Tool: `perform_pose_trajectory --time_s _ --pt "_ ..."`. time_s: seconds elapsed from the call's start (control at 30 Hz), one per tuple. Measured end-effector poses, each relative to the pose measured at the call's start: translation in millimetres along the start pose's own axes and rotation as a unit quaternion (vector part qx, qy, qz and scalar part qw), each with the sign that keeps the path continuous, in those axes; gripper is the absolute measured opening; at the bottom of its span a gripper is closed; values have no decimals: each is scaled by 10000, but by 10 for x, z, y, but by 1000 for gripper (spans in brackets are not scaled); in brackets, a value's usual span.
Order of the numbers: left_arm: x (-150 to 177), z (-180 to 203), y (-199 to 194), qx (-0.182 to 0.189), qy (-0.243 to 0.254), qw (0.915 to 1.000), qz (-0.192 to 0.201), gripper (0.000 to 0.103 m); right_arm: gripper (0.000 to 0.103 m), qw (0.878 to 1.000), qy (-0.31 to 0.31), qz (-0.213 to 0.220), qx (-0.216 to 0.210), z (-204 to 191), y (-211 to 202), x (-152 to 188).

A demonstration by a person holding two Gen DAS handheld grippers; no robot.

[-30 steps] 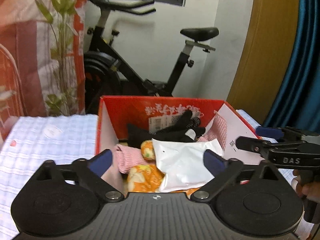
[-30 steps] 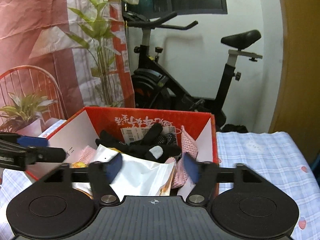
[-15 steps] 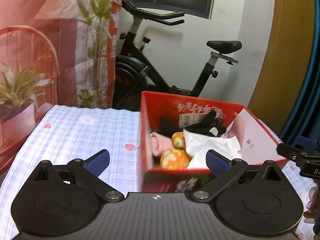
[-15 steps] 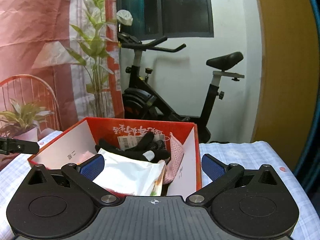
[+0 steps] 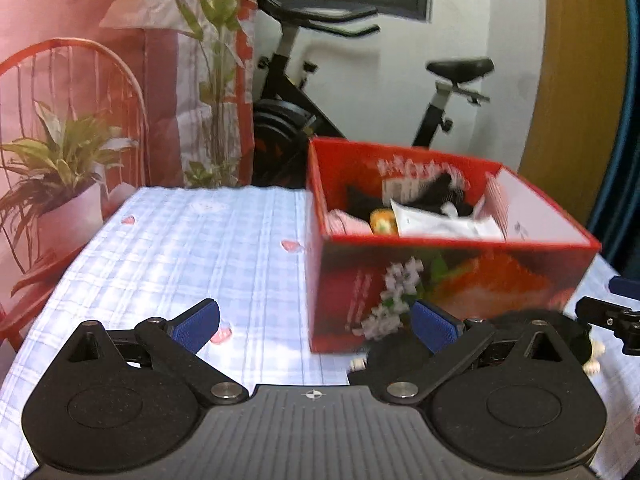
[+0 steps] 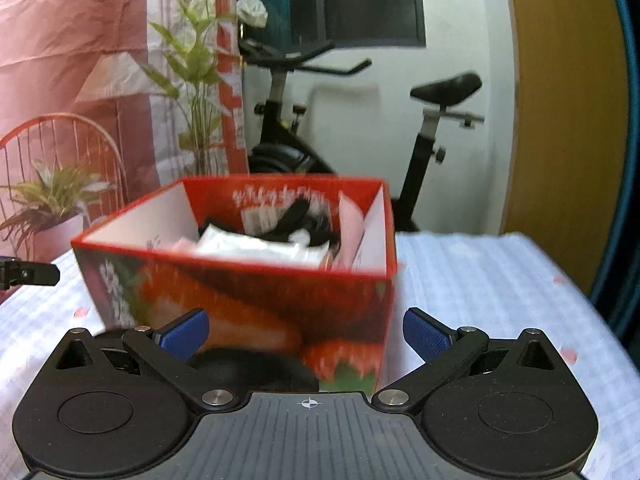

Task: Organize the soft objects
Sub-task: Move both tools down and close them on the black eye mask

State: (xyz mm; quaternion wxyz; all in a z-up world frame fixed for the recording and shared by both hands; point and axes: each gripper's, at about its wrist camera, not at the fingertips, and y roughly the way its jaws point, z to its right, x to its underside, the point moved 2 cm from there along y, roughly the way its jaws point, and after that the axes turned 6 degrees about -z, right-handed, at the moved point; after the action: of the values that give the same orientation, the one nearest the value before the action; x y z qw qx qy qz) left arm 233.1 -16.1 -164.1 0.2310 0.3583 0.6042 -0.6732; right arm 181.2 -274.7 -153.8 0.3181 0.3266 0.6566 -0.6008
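A red cardboard box (image 5: 448,276) stands on the checked tablecloth (image 5: 192,240). It holds soft things: a white pouch (image 5: 440,222), black gloves (image 5: 440,188), a pink cloth (image 5: 348,222) and an orange plush (image 5: 382,220). The box also shows in the right wrist view (image 6: 248,292). My left gripper (image 5: 316,322) is open and empty, in front of the box's left corner. My right gripper (image 6: 306,332) is open and empty, in front of the box. A black soft thing (image 5: 532,332) lies on the cloth before the box, also in the right wrist view (image 6: 248,368).
An exercise bike (image 5: 320,120) stands behind the table. A potted plant (image 5: 60,168) and a red wire chair (image 5: 80,92) are at the left. A wooden door (image 5: 576,80) and blue curtain (image 5: 630,120) are at the right.
Both grippers have pulled back and down from over the box, which now stands ahead of them. Both jaws stay open. The black thing before the box has come into view.
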Motion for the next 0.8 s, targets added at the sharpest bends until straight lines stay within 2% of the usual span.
perform_pose_trajectory --time_s 0.07,0.13,0.2,0.3,0.47,0.6,0.7,0.8 --pt "56 28 38 36 71 9998 -155 103 100 9998 67 -122 -122 28 32 95" --pt "107 43 71 93 90 9996 -269 103 91 9993 125 -225 -271 44 50 174" --pt "152 24 76 306 -9 9991 -286 103 79 9988 169 -293 -361 52 65 215" --pt "204 -18 95 715 -283 9966 -289 103 69 9981 230 -335 -472 59 70 269" --pt "308 0 144 1031 -389 9933 -340 98 67 9955 496 -459 -670 95 131 332" --pt "344 -2 265 1197 -458 9903 -535 86 63 9941 572 -481 -789 95 187 330" --pt "347 -43 352 1373 -674 9862 -637 86 58 9936 522 -526 -853 68 217 310" --pt "340 -40 464 1468 -797 9826 -811 84 57 9935 461 -579 -863 42 232 289"
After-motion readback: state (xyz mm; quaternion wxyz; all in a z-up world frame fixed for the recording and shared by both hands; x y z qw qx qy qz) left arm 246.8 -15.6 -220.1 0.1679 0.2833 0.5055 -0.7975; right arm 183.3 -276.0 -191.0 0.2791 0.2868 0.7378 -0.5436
